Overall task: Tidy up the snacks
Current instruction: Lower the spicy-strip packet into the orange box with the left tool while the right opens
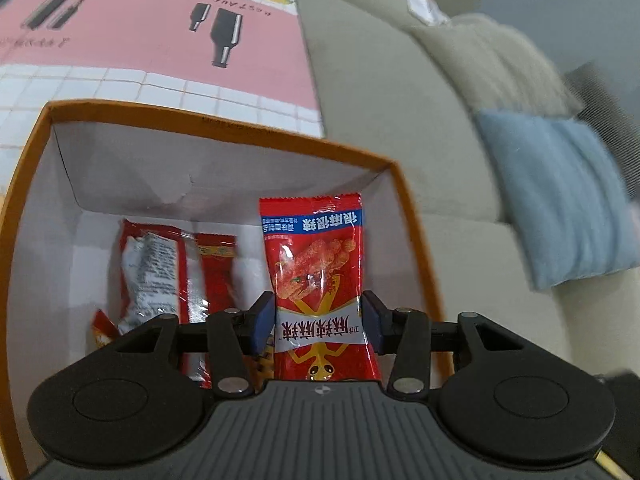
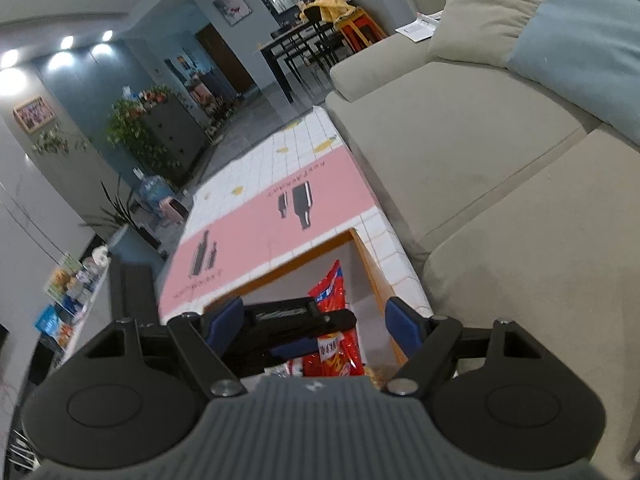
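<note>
Your red snack packet [image 1: 320,284] stands upright inside the orange-rimmed box [image 1: 224,122], between the blue pads [image 1: 262,316] of your left gripper [image 1: 318,322] — jaws parted, a sliver of gap on the right side. Two more packets [image 1: 176,272] lie left of it in the box. Your right gripper [image 2: 314,326] hangs wide and empty above the box (tablecloth [image 2: 256,216] beyond).

Red snack packet [image 1: 320,280] stands upright inside the orange-rimmed, white-lined box [image 1: 224,122]; two further red packets [image 1: 168,276] lie beside it.

box [image 1: 224,122] floor bare at right, two packets [image 1: 168,272] filling its left
</note>
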Demonstrator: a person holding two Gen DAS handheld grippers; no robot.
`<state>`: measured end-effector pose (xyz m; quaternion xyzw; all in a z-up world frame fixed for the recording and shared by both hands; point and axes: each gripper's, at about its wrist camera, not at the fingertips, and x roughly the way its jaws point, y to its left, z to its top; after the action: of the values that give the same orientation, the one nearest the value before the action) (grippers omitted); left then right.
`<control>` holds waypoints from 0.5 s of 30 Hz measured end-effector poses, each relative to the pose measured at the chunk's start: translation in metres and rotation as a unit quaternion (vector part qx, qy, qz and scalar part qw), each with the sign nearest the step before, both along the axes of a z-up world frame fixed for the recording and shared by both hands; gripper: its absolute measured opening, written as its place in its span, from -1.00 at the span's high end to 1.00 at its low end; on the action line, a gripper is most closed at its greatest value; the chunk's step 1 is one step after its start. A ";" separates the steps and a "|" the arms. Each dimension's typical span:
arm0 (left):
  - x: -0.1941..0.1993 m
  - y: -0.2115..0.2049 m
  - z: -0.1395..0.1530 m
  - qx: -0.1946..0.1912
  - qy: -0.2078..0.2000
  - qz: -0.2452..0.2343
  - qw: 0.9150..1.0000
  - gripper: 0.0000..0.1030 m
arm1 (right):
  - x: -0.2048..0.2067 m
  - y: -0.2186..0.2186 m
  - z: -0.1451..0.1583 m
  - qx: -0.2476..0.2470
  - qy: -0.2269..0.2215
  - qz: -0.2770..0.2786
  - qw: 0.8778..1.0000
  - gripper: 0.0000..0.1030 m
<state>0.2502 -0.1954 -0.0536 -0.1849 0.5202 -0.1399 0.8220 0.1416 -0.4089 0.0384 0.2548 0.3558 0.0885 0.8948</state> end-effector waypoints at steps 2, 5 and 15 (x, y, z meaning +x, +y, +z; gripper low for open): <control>0.000 -0.006 -0.001 0.032 -0.002 -0.003 0.999 -0.38 | 0.001 0.002 -0.002 -0.004 0.005 0.005 1.000 -0.48; -0.005 -0.007 0.001 0.039 -0.018 -0.018 0.999 -0.68 | 0.003 -0.001 -0.005 0.013 0.003 0.005 1.000 -0.49; -0.021 -0.001 0.022 0.051 -0.059 -0.035 0.996 -0.70 | 0.006 0.005 -0.005 0.002 0.006 0.003 1.000 -0.49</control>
<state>0.2288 -0.1965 -0.0314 -0.1162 0.4838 -0.1527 0.8539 0.1480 -0.4036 0.0332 0.2561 0.3615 0.0907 0.8919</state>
